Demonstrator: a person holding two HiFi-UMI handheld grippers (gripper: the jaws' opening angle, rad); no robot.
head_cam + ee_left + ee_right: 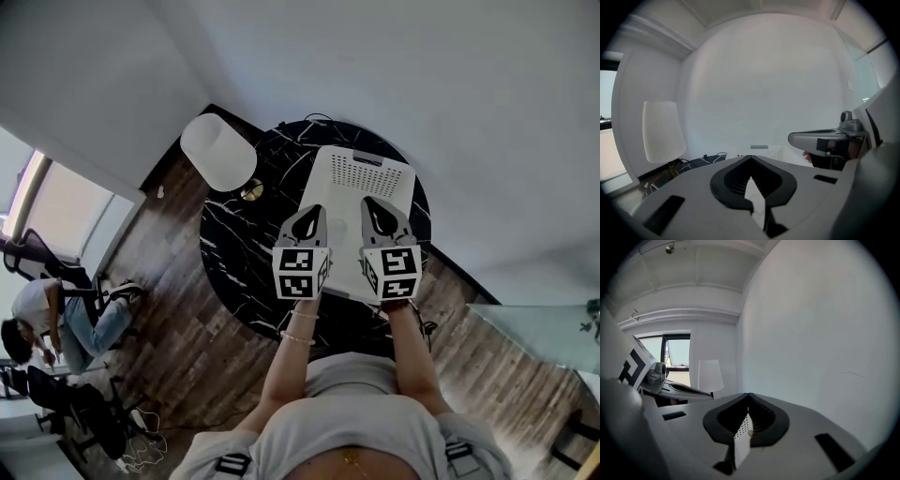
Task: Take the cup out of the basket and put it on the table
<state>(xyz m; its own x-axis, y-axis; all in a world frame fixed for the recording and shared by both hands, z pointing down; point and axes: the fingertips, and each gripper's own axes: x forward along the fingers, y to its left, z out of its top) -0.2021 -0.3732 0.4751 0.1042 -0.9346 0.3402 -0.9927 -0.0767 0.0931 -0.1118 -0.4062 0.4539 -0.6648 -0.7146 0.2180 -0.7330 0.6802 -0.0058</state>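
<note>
Head view: left gripper (312,217) and right gripper (375,214) are hovering side by side over the white basket (361,173), which is sitting on the black marble table (234,253). Both are pointing away from the person and looking pressed together at the tips. The cup is not showing here (probably down in the basket under the grippers, a guess only). A white lamp (218,150) is standing at the table's far left edge. A seated person (37,319) is showing well apart at the left.

Left gripper view: the jaws are meeting at the tip with nothing pinched. The pale sliver below the tip is only what is lying underneath. The right gripper (820,140) is showing just beside it at the right, and the lamp (663,131) at the left. No cup here either.

Right gripper view: these jaws are also meeting at the tip, empty. The perforated basket wall (740,432) is peeking through the slot beneath them. The left gripper (670,385) is at the left and the lamp (710,375) behind it.

Doing the step well (judgement): one gripper needs to be spreading before dipping in. It should be tipping down to find the cup, taking it by the wall or rim and lifting straight up clear of the basket's side. The other could be steadying the basket. A bare patch of marble beside the basket is looking fine for the set-down.

Count: two grippers, one basket, one table, one lamp, one bystander, zero cups in sight.
</note>
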